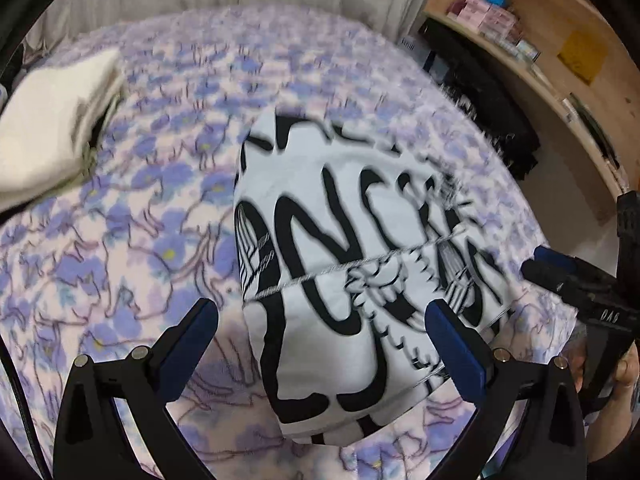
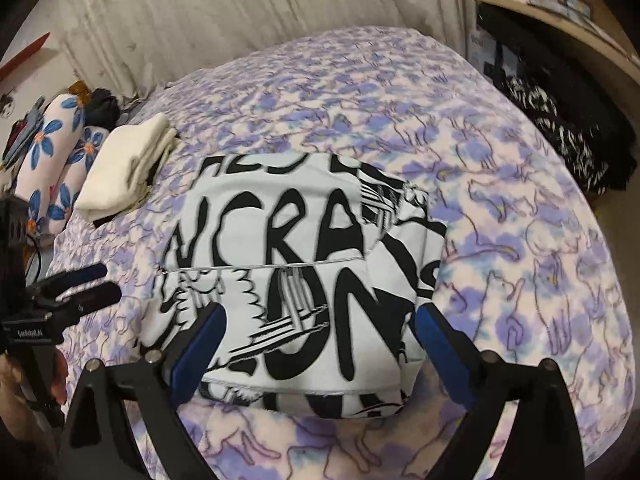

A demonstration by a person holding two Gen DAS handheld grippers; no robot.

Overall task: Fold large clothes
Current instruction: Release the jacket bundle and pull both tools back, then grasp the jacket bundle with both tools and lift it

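Note:
A white garment with big black lettering (image 1: 360, 264) lies folded into a compact rectangle on the purple flowered bedspread (image 1: 140, 220). It also shows in the right wrist view (image 2: 304, 264). My left gripper (image 1: 320, 336) is open, its blue pads spread on either side of the garment's near end, holding nothing. My right gripper (image 2: 316, 340) is open too, hovering over the garment's near edge. The right gripper appears at the right edge of the left wrist view (image 1: 560, 276), and the left gripper at the left edge of the right wrist view (image 2: 76, 284).
A folded cream cloth (image 2: 128, 168) lies on the bed's far left. Rolled floral fabric (image 2: 52, 152) sits beyond it. Dark clothes (image 2: 568, 128) lie beside the bed on the right, under a wooden shelf (image 1: 532, 36) with boxes. Curtains hang behind the bed.

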